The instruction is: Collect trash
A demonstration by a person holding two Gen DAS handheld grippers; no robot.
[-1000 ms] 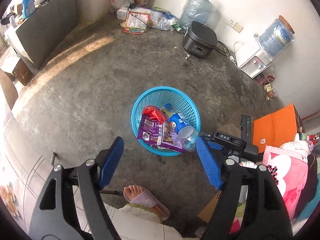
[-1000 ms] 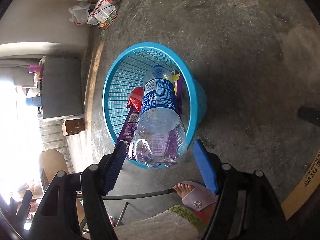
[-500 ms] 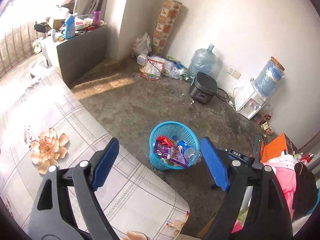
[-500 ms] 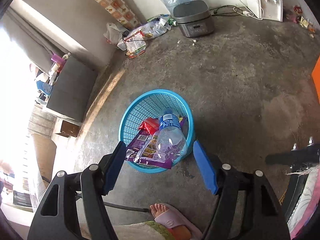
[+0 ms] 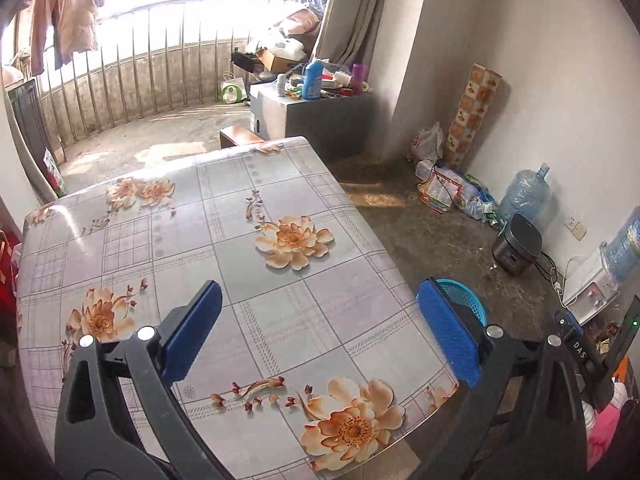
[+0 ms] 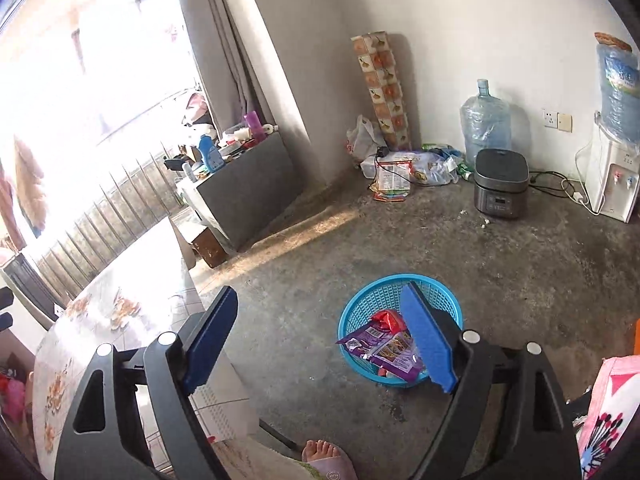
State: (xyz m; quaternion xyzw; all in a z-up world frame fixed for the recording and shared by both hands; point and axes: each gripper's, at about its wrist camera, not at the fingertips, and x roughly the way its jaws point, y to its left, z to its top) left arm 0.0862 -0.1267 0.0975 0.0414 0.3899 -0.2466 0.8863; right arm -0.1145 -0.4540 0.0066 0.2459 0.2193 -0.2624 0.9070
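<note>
A blue plastic basket (image 6: 362,304) stands on the concrete floor with a purple snack wrapper (image 6: 380,346) and a red wrapper (image 6: 386,319) in it. My right gripper (image 6: 320,336) is open and empty, raised above the floor, its right finger in front of the basket. My left gripper (image 5: 320,328) is open and empty above the floral table (image 5: 248,264). In the left wrist view only the basket's rim (image 5: 470,300) shows past the table edge. The bottle is hidden.
A rice cooker (image 6: 500,188), a water jug (image 6: 484,120), a water dispenser (image 6: 608,184) and a pile of bags (image 6: 400,172) line the far wall. A grey cabinet (image 6: 248,188) stands left. A sandalled foot (image 6: 328,460) is near the bottom edge.
Both grippers have lifted up and back from the basket. The left one swung over the table. The bottle has left the right jaws and lies in the basket.
</note>
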